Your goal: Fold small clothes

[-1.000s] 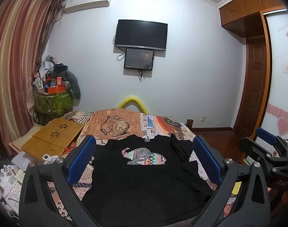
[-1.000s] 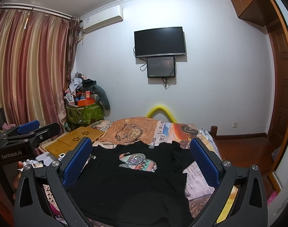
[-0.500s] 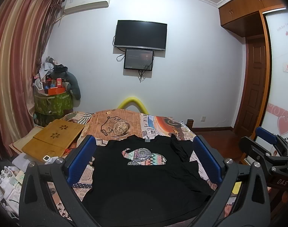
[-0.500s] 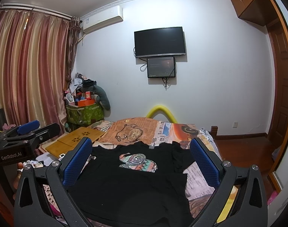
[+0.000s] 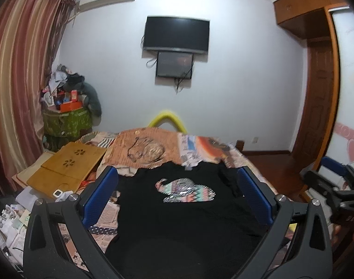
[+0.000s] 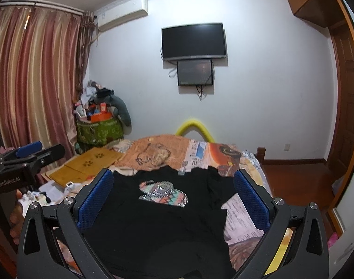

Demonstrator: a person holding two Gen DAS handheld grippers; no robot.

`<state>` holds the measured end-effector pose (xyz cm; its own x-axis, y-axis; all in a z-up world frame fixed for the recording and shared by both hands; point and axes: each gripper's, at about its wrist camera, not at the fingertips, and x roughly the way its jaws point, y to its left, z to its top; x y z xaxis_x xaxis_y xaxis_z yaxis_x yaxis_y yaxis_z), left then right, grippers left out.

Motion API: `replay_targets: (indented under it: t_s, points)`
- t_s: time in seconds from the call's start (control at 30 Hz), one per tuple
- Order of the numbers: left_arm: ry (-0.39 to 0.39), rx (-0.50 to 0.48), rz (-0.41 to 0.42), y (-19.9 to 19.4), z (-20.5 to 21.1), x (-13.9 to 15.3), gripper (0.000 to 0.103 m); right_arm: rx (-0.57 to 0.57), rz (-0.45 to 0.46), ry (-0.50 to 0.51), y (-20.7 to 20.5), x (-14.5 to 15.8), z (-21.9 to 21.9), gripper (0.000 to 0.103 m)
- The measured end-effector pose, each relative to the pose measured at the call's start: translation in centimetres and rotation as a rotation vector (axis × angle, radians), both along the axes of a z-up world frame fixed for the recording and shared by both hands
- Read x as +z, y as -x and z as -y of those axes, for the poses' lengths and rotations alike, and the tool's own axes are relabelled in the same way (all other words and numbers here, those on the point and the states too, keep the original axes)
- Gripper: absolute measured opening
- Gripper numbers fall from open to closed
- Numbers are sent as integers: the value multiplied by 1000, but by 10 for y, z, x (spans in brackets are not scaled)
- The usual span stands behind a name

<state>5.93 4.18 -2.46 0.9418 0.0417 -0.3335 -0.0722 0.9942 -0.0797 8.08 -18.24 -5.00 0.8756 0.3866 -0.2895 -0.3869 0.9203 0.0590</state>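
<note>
A small black T-shirt (image 5: 177, 218) with a sequined elephant print lies spread flat on the bed, neck toward the far wall; it also shows in the right wrist view (image 6: 158, 223). My left gripper (image 5: 177, 174) is open and empty, held above the shirt's near half. My right gripper (image 6: 173, 176) is open and empty, also above the shirt. The right gripper shows at the right edge of the left wrist view (image 5: 335, 181); the left gripper shows at the left edge of the right wrist view (image 6: 28, 155).
The bed (image 5: 153, 148) has a patterned cover. A wooden lap desk (image 5: 67, 165) lies at its left side, with clutter (image 5: 9, 218) below it. A piled green box (image 5: 67, 118) and curtains (image 5: 18, 81) stand left. Wooden floor and a door (image 6: 346, 121) are right.
Both views have shifted slightly: the shirt and room sit a little lower and the frames are a bit blurred. Both grippers stay open and the shirt has not moved.
</note>
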Motion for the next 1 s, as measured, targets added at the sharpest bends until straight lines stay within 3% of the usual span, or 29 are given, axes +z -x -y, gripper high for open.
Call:
replay_targets:
  t_s: [0.2, 0.33, 0.5, 0.57, 0.63, 0.9, 1.0]
  points:
    - [6, 43, -137, -62, -33, -29, 103, -35, -62, 18, -36, -16, 8, 102]
    - [-33, 103, -213, -106, -58, -54, 103, -60, -79, 40, -57, -23, 12, 102]
    - [-18, 135, -346, -164, -103, -93, 103, -77, -163, 60, -95, -42, 19, 86]
    - [-13, 155, -388, -185, -121, -108, 103, -80, -203, 65, -108, -51, 21, 75]
    - [-7, 186, -437, -203, -139, -124, 103, -83, -247, 69, -123, -60, 24, 72]
    - [97, 244, -623, -257, -203, -189, 103, -121, -363, 130, -173, -93, 33, 69]
    - [184, 296, -683, -278, -232, -213, 99, -143, -393, 159, -193, -105, 35, 60]
